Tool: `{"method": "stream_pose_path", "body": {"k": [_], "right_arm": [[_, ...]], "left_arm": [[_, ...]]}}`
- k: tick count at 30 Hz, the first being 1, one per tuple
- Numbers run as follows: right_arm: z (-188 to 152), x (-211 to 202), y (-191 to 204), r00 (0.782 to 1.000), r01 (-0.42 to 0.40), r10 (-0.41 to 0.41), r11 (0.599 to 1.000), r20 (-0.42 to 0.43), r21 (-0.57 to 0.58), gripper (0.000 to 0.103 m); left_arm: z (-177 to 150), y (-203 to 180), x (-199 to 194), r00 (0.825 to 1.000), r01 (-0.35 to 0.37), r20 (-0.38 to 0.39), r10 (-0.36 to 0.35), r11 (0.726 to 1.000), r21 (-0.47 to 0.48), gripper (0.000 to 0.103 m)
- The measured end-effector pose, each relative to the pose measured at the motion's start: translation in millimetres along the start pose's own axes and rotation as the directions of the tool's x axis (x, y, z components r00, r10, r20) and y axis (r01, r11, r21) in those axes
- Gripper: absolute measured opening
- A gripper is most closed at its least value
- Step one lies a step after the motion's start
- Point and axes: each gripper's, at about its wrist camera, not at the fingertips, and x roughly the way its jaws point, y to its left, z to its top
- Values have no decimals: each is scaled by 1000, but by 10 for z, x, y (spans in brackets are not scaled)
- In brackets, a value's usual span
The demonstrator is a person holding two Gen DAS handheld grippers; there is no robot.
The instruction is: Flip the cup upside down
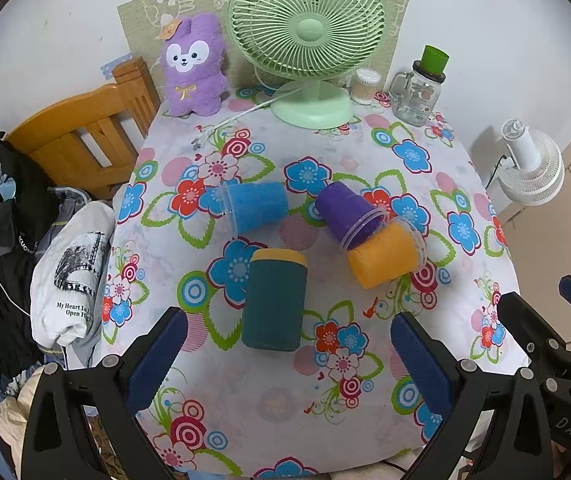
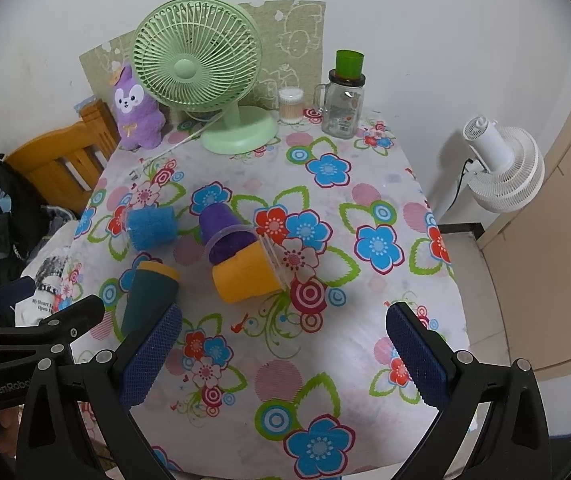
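Observation:
Several cups lie on their sides on the flowered tablecloth [image 1: 285, 408]. A dark green cup [image 1: 275, 304] with a yellow end lies nearest, a blue cup [image 1: 257, 206] behind it, and a purple cup [image 1: 347, 210] rests against an orange cup [image 1: 385, 258]. The same cups show in the right wrist view: green [image 2: 149, 292], blue [image 2: 151, 226], purple [image 2: 225, 230], orange [image 2: 245, 274]. My left gripper [image 1: 289, 350] is open and empty, just short of the green cup. My right gripper [image 2: 283, 356] is open and empty, short of the orange cup.
A green desk fan [image 1: 305, 36], a purple plush toy [image 1: 193, 68], a cotton swab jar [image 1: 365, 86] and a glass mug jar [image 1: 417, 94] stand at the table's back. A wooden chair [image 1: 81, 136] with clothes is on the left; a white fan [image 1: 533, 168] is on the right.

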Motion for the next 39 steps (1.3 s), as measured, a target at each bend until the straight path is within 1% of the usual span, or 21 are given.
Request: {"method": "stream_pose_path", "body": {"k": [12, 22, 25, 34, 39], "right_arm": [[184, 186, 147, 1000, -4, 3, 999, -28, -37, 103], [471, 528, 267, 999, -16, 12, 997, -50, -75, 103], [557, 700, 329, 997, -32, 26, 996, -68, -84, 103], [797, 1167, 458, 992, -63, 53, 994, -115, -89, 103], [930, 1425, 494, 989, -66, 52, 994, -140, -91, 103]], "left_arm": [[106, 158, 211, 1000, -6, -25, 5, 1000, -27, 102], [336, 261, 542, 998, -46, -48, 44, 998, -51, 103], [414, 320, 684, 996, -65, -58, 61, 995, -71, 103], [629, 481, 1199, 991, -69, -128, 51, 987, -147, 103], [723, 531, 1432, 986, -67, -161, 37, 980, -188, 103]]}}
